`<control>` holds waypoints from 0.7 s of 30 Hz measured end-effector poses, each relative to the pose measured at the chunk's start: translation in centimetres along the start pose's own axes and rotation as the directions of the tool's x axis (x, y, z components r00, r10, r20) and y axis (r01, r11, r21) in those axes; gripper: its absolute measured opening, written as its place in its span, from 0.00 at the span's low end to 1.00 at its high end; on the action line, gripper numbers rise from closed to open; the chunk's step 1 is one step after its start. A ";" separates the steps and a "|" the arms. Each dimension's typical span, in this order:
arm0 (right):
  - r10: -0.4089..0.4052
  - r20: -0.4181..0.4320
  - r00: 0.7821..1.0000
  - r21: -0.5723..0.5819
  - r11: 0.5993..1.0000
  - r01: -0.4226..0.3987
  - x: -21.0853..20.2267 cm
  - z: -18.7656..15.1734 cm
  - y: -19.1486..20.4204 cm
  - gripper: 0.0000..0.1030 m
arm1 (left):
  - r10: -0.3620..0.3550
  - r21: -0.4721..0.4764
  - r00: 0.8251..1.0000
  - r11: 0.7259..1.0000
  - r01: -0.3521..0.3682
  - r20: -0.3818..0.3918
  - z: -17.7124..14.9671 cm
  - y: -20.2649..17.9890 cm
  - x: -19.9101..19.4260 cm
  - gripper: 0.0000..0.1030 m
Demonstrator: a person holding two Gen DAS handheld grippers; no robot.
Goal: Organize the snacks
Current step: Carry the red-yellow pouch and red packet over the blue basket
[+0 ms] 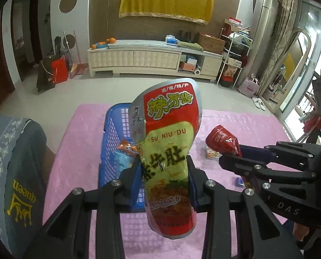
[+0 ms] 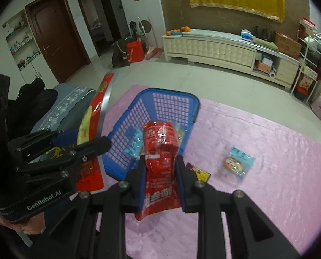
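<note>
Left wrist view: the left hand-held gripper is pinching a red-and-green snack pouch upright between its pads, above the pink tabletop. Beside it, the right hand-held gripper is clamping a red snack packet. Beyond both, a blue basket is holding small snacks.
</note>
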State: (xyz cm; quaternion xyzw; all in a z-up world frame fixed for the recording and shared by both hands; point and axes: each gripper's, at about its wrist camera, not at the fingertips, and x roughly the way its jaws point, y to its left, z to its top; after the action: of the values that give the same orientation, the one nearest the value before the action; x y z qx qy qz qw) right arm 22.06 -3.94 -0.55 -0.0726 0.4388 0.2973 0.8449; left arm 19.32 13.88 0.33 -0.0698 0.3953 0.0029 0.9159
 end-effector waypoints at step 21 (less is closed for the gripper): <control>-0.040 -0.143 0.989 -0.033 0.999 0.035 7.6 0.1 0.5 0.28 | 0.040 0.040 0.997 0.999 -0.037 -0.068 -1.1 2.8 8.4 0.34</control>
State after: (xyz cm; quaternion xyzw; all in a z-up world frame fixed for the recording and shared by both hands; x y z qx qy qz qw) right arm 25.19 -0.15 -6.40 -0.1147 0.4924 0.2820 0.8154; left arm 24.15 16.11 -6.85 -0.0444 0.4277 0.0104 0.9028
